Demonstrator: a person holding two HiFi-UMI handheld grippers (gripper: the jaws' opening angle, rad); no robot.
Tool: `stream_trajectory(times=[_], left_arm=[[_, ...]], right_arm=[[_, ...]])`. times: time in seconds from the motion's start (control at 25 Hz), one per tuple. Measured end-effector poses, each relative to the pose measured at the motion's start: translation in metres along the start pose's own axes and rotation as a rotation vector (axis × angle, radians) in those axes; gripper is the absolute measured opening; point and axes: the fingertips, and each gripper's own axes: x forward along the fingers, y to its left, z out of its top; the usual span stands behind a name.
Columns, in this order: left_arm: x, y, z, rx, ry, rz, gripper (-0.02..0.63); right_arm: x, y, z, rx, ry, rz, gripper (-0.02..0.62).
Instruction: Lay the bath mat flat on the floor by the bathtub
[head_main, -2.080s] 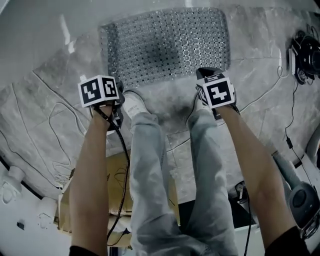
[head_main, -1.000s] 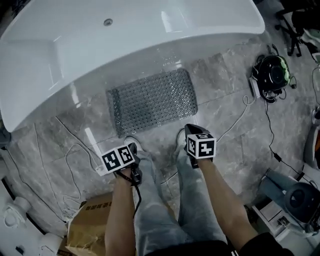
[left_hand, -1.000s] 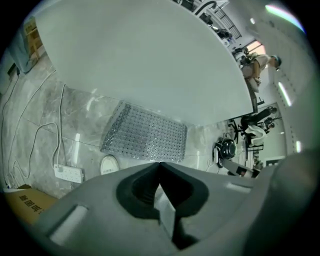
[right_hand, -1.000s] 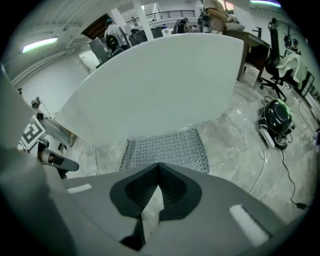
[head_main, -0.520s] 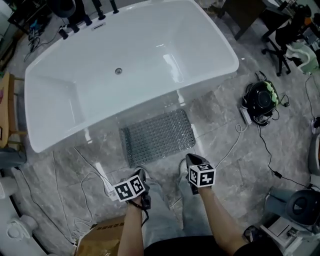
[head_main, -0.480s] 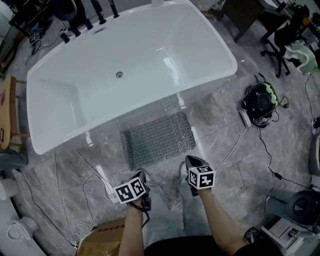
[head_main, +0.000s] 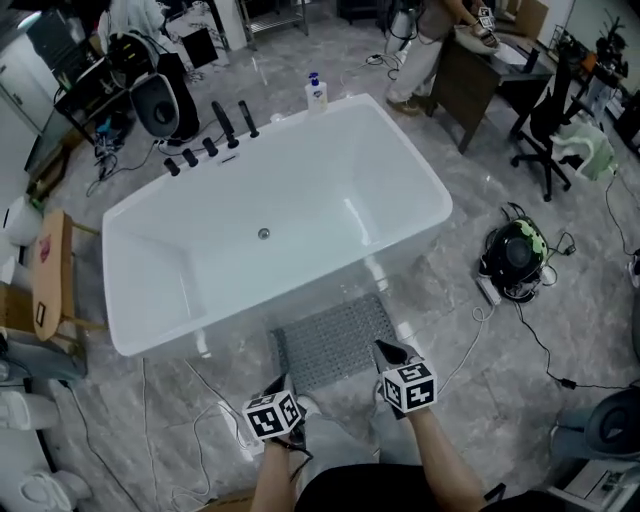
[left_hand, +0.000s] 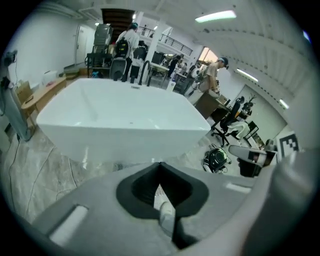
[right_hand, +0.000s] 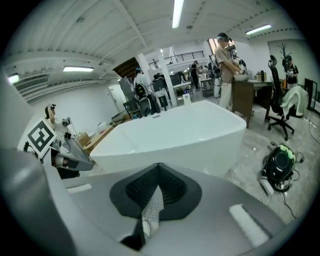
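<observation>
Left hand-held gripper (left_hand: 160, 165): jaws fully together, nothing between them; right hand-held gripper (right_hand: 159, 166): jaws also meet at the tips, nothing held; both held up in front of me, well above the floor, pointing down and forward.

Bath mat (head_main: 335, 343): grey, studded, lying spread on the floor (head_main: 450, 330) just beside the near wall of the bathtub (head_main: 330, 180); no fold or raised corner visible from the head view; whether its far edge touches the tub base I cannot tell. Judgement: the laying looks done.

Risks from here:
- my shoe (head_main: 305, 408) is just beside the mat's near edge; a careless step could ruck or skew it;
- a white cable (head_main: 200, 385) trails on the floor near my feet; catching it could pull it across the mat or trip me;
- the floor is polished grey stone with glare; I expect the mat to slide if nudged sideways.

Surface and room: the white freestanding tub is empty, with black taps (head_main: 210, 145) on its far rim and a bottle (head_main: 316, 92) at the corner; a black and green object (head_main: 512, 255) with cables lies to the right; an office chair (head_main: 545, 120) and a person at a bench (head_main: 480, 70) are beyond; workshop clutter at the left.
</observation>
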Motion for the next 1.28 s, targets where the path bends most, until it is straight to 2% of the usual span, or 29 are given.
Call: stream_trajectory(times=[0.12,0.24,0.32,0.48,0.64,0.84,0.92,1.04,1.12,1.28], left_arm=[[-0.027,-0.011,0.042,0.086,-0.104,0.025,0.005],[-0.063,-0.017,0.092,0.233,-0.242,0.168,0.005],[-0.086,-0.03,0.12,0.304,-0.328,0.207,0.005],[-0.119,-0.071,0.167,0.306,-0.464,0.112,0.005],[-0.162,-0.102,0.209,0.317,-0.594,0.056,0.005],[-0.204,-0.136,0.235,0.344,-0.701,-0.017,0.005],[-0.218,-0.142,0.24,0.332,-0.764,-0.017,0.005],[-0.23,-0.139,0.246,0.281,-0.866,0.046,0.005],[-0.233,-0.14,0.245,0.277,-0.882,0.058,0.005],[-0.237,-0.151,0.248,0.308,-0.885,0.03,0.005]], right_arm=[[-0.018,0.009,0.038,-0.033,-0.081,0.009,0.005],[-0.033,0.021,0.076,-0.002,-0.158,0.032,0.005],[-0.044,0.031,0.1,0.003,-0.204,0.066,0.005],[-0.069,0.05,0.163,-0.063,-0.311,0.122,0.005],[-0.097,0.078,0.226,-0.099,-0.439,0.167,0.005],[-0.133,0.111,0.271,-0.198,-0.561,0.198,0.005],[-0.145,0.12,0.281,-0.228,-0.588,0.209,0.005],[-0.158,0.128,0.299,-0.256,-0.622,0.217,0.005],[-0.165,0.132,0.305,-0.265,-0.653,0.225,0.005],[-0.161,0.134,0.312,-0.234,-0.666,0.253,0.005]])
